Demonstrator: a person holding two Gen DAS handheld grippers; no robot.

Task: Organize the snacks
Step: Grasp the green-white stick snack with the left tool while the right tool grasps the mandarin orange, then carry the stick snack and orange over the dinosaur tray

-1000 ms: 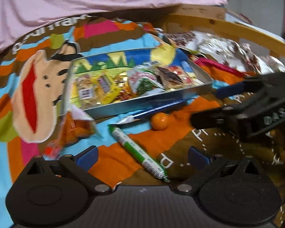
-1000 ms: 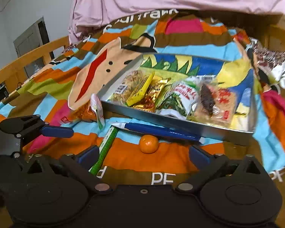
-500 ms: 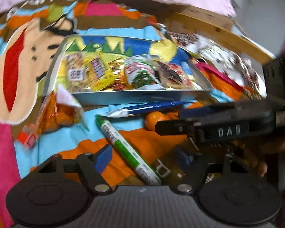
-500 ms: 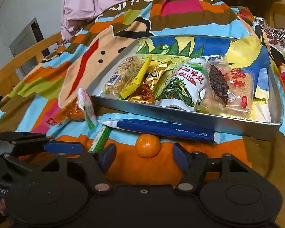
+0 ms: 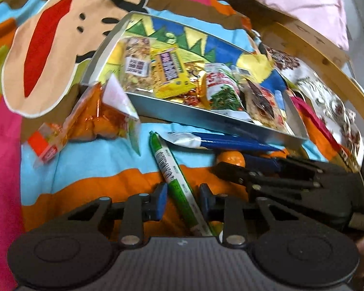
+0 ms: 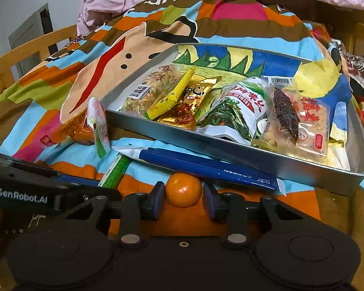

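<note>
The left gripper (image 5: pixel 183 200) is closing its jaws around the green stick pack (image 5: pixel 176 181), which is lying on the bedspread (image 5: pixel 85 165) just in front of the metal tray (image 6: pixel 230 150). The stick's long axis is running away from the gripper toward the tray, slightly slanted, so the pads are coming in across its narrow width; a small gap is showing on either side, and no firm contact yet. The right gripper (image 6: pixel 184 200) is closing too, with the small orange (image 6: pixel 184 189) sitting squarely between its jaws, also just in front of the tray and beside the blue pack (image 6: pixel 206 166); the pads are lying very near the fruit but I cannot tell that they are pressing.

Compared with a second ago, both pairs of jaws are standing far narrower, both grippers are sitting lower and closer to their items, and the left one is rolled so the tray looks tilted.
</note>
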